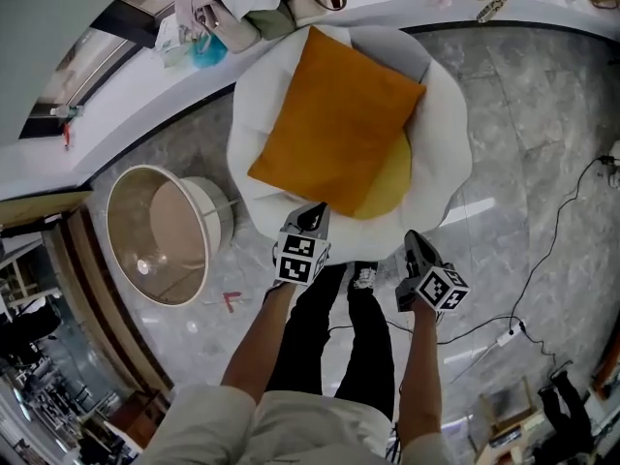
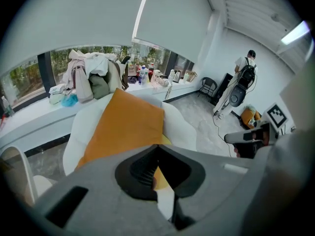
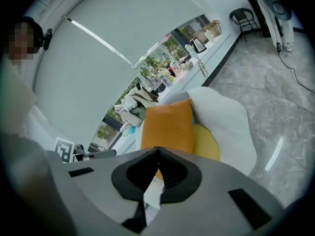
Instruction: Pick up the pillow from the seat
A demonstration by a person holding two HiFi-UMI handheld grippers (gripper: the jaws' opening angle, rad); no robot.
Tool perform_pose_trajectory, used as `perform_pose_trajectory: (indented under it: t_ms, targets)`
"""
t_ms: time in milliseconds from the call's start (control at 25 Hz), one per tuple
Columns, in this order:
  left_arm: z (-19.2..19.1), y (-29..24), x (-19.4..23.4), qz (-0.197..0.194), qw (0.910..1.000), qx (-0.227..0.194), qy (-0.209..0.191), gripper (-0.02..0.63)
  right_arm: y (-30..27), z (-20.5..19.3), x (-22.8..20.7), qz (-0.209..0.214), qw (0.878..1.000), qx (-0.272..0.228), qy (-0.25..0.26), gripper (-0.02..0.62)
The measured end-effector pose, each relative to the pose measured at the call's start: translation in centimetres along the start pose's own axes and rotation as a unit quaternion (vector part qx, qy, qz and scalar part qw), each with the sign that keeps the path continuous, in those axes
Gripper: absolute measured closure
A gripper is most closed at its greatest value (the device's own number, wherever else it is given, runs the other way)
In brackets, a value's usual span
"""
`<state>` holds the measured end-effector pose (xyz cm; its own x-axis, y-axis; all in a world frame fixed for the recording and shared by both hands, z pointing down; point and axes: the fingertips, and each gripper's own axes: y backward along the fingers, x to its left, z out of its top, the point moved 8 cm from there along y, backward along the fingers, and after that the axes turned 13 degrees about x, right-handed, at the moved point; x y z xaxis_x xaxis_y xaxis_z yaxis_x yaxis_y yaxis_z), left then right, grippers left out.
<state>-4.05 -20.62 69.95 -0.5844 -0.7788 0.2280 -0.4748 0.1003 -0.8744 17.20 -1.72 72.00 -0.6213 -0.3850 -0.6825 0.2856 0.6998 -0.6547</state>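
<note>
Jaws clenched empty on both, the left gripper [image 1: 315, 213] hangs just beside the near corner of the orange pillow [image 1: 334, 124], the right gripper [image 1: 413, 240] farther off.

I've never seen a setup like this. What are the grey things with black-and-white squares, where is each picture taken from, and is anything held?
No robot here: a person stands with a hand-held two-jaw gripper in each hand, the left gripper and the right gripper; the marker cubes are part of them. The head view looks down from a camera on the person's head. The two gripper views come from cameras riding on each gripper, looking along its jaws. Ahead stands a white petal-shaped armchair holding a round yellow seat cushion and, on it, a square orange fabric pillow. Both grippers' jaws are together and hold nothing; neither seems to touch the pillow yet.
</note>
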Motion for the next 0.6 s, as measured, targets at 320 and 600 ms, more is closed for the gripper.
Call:
perform_pose_trajectory:
  t_ms: [320,600]
  targets:
    - [2.3,0.0,4.0,-0.023,0.9992,0.007,-0.032,0.597,-2.5,-0.9,2.3,-0.032,0.999,-0.011,-0.026,0.588]
    - [1.4,-1.0,6.3,-0.016,0.9995,0.022,-0.015,0.597,-6.6,0.5,2.3,-0.031,0.999,-0.006,-0.022,0.588]
